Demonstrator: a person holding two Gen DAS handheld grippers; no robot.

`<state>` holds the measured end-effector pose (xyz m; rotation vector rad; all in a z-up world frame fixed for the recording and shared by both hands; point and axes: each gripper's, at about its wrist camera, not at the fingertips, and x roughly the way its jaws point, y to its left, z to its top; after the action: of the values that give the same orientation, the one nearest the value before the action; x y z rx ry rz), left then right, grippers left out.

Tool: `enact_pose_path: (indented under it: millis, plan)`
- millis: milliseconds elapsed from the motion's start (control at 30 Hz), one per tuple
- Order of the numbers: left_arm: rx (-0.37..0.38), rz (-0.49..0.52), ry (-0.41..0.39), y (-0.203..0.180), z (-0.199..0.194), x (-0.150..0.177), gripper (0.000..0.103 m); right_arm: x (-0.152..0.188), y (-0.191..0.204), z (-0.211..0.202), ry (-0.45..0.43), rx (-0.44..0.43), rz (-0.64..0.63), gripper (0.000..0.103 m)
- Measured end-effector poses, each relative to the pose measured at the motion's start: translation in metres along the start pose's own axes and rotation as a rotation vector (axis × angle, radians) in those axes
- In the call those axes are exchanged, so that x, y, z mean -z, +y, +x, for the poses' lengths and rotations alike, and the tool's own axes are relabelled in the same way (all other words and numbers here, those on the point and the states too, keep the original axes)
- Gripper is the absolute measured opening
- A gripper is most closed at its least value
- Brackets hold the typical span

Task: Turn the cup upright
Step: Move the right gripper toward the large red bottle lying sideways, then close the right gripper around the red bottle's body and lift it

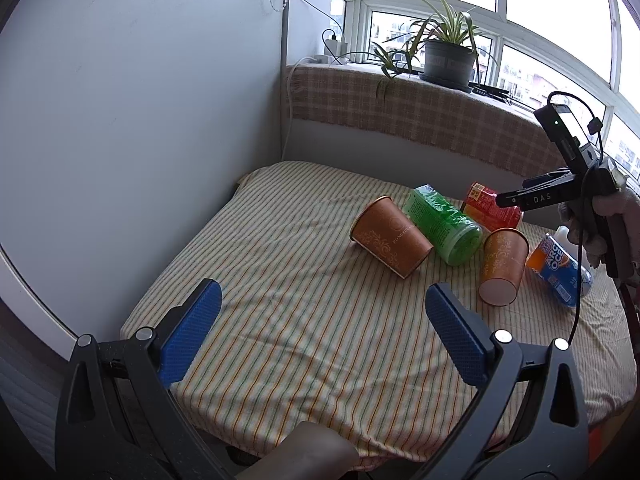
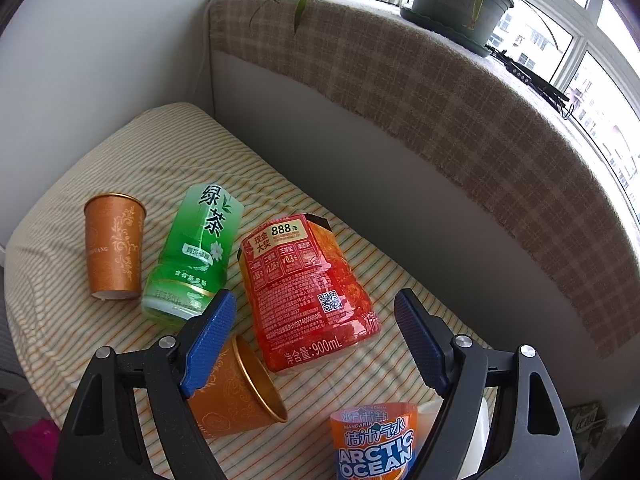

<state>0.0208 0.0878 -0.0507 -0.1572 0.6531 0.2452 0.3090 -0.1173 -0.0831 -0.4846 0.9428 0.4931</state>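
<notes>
Crowding tipped cup (image 2: 236, 392): green bottle (image 2: 192, 256), red bottle (image 2: 308, 292)

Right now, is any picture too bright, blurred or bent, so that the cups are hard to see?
Left wrist view: the window is washed out white, straight edges bend near the border, yet both cups look sharp. Right wrist view: even daylight, no glare on the bottles; the near cup is partly hidden behind the right tool.
</notes>
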Motion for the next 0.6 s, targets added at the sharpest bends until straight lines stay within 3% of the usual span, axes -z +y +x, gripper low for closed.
enact_pose_path:
  millis: [200,600]
  plan:
    - [-0.017,-0.023,0.008,0.010,0.005,-0.002,0.103,-0.013,0.003,0.026,0.084,-0.062,-0.066,0.081]
    - [-0.043,-0.056,0.025,0.023,0.012,-0.003,0.103,-0.022,0.004,0.064,0.200,-0.058,-0.157,0.082]
